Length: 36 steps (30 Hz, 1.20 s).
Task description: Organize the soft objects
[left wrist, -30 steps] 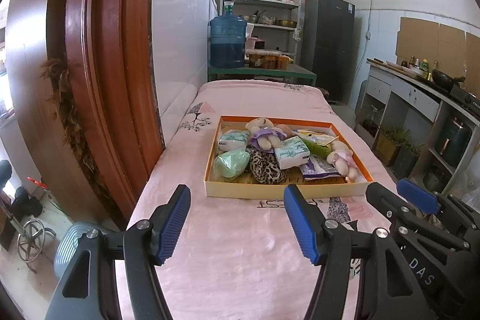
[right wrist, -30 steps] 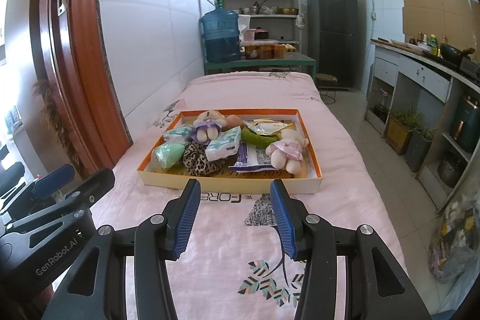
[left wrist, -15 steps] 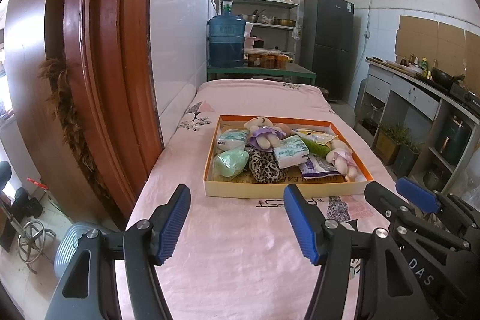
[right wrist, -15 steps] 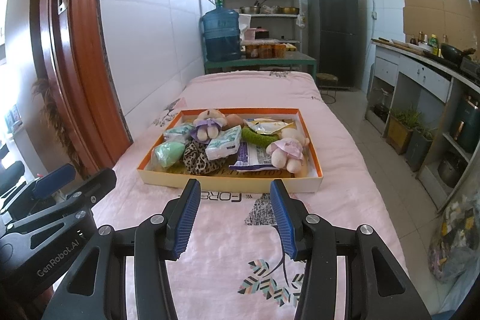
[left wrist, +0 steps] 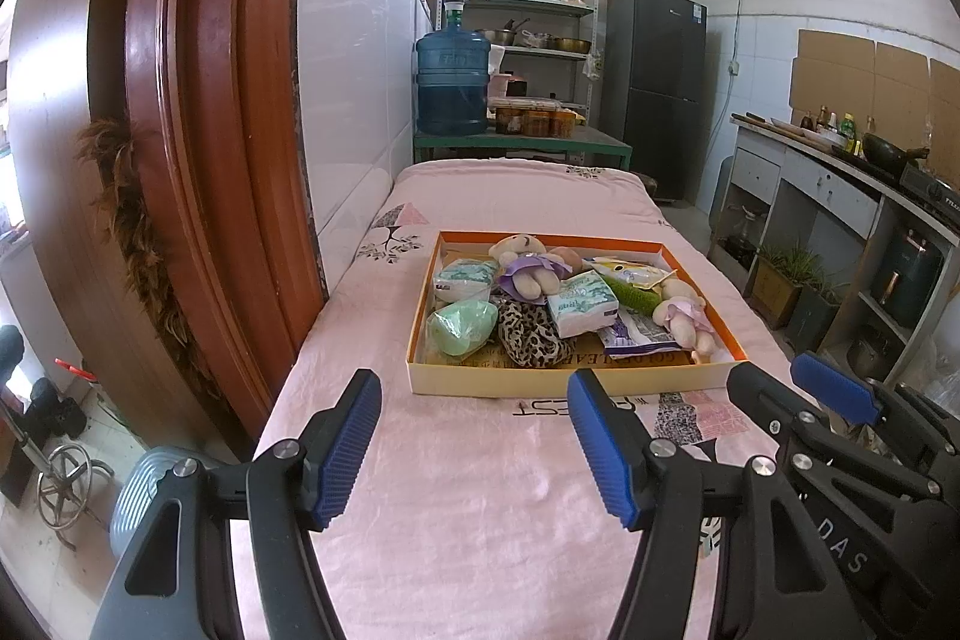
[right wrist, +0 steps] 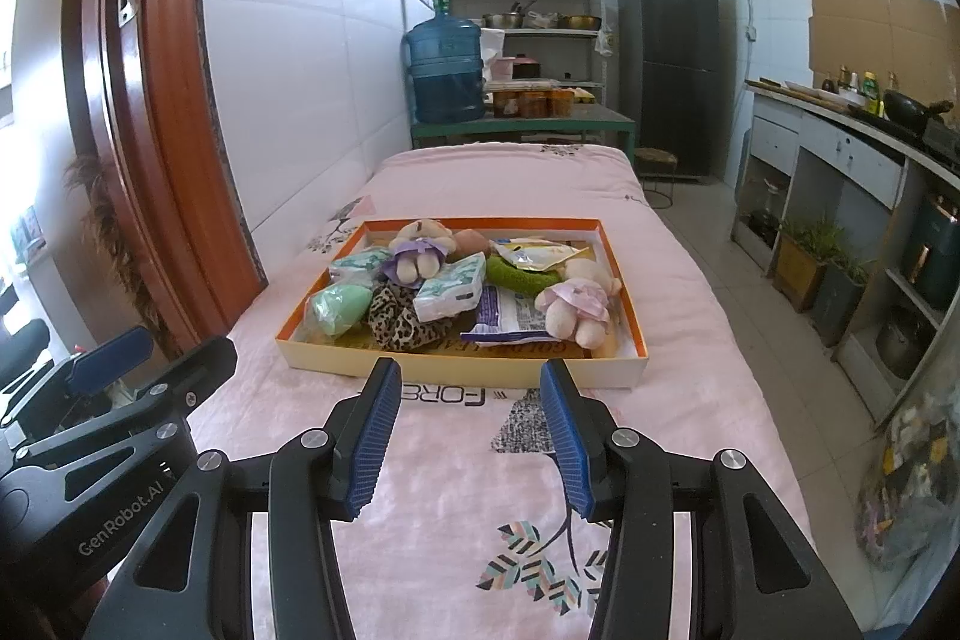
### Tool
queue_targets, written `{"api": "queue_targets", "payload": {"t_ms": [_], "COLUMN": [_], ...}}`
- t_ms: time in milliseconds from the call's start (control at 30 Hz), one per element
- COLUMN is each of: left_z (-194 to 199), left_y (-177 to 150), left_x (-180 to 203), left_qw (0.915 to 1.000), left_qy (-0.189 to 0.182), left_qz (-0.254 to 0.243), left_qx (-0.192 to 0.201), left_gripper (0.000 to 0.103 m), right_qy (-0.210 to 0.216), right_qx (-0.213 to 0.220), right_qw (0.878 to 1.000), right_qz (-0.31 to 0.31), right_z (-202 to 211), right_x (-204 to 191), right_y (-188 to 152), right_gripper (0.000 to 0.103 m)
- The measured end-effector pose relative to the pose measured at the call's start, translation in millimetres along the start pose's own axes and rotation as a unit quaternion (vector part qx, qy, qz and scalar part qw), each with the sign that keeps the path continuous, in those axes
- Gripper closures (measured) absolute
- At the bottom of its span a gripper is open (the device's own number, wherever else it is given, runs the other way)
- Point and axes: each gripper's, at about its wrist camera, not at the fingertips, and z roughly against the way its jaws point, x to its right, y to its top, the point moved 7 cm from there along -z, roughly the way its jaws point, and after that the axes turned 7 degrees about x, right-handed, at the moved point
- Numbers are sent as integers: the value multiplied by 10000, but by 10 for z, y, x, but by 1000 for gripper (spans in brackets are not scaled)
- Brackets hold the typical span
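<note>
Soft objects lie heaped in a shallow orange-rimmed box (left wrist: pixel 576 381) on a pink cloth (left wrist: pixel 480 508).

Left wrist view: we see the left gripper (left wrist: pixel 474 451) above the near cloth, its blue-padded jaws spread wide and empty, short of the box. Inside the box we note a mint-green pouch (left wrist: pixel 461 327) at the near left corner, a leopard-print fabric piece (left wrist: pixel 531 337) just beside it, and a white tissue pack (left wrist: pixel 582 304) resting against the leopard fabric. A plush bear in a purple dress (left wrist: pixel 528 265) lies toward the far side, a second plush in pink (left wrist: pixel 684 316) by the right wall. The right gripper (left wrist: pixel 834 394) shows at lower right; from here we cannot tell its opening. A blue water jug (left wrist: pixel 451 82) stands beyond the cloth.

Right wrist view: we see the right gripper (right wrist: pixel 471 436) with its jaws parted and nothing between them, just short of the box (right wrist: pixel 468 373). The green pouch (right wrist: pixel 337 307) sits at the near left, the leopard fabric (right wrist: pixel 399 321) next to it, the tissue pack (right wrist: pixel 451 289) leaning on it. A fuzzy green item (right wrist: pixel 519 277) lies between the tissue pack and the pink plush (right wrist: pixel 576 307). The left gripper (right wrist: pixel 111 361) appears at the left edge.
</note>
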Motion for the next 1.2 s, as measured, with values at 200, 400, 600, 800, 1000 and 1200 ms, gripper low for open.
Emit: {"api": "queue_targets", "payload": {"t_ms": [200,400,600,800,1000,1200], "left_z": [-13,-29,-30,-43,-37,-40], "left_y": [-1,-11,-10,-34,-36,-29], "left_x": [-3,-15,-10,-18,-40,-45], "left_qw": [10000,10000,10000,10000,10000,10000], "left_qy": [5,3,17,3,-4,-2], "left_qz": [-5,-14,-28,-79,-17,-9], "left_qx": [-12,-30,-19,-2,0,5], "left_gripper": [38,38,38,38,38,38], "right_qy": [-2,5,3,-6,-3,-4], "right_qx": [-2,-7,-8,3,7,-5], "right_qw": [10000,10000,10000,10000,10000,10000], "right_qz": [-2,-6,-4,12,15,10], "right_z": [-1,-9,-10,-9,-6,-2], "right_x": [-1,-4,-4,-2,6,14], "right_y": [0,-9,-8,-15,-26,-35], "right_gripper": [53,53,53,53,53,53]}}
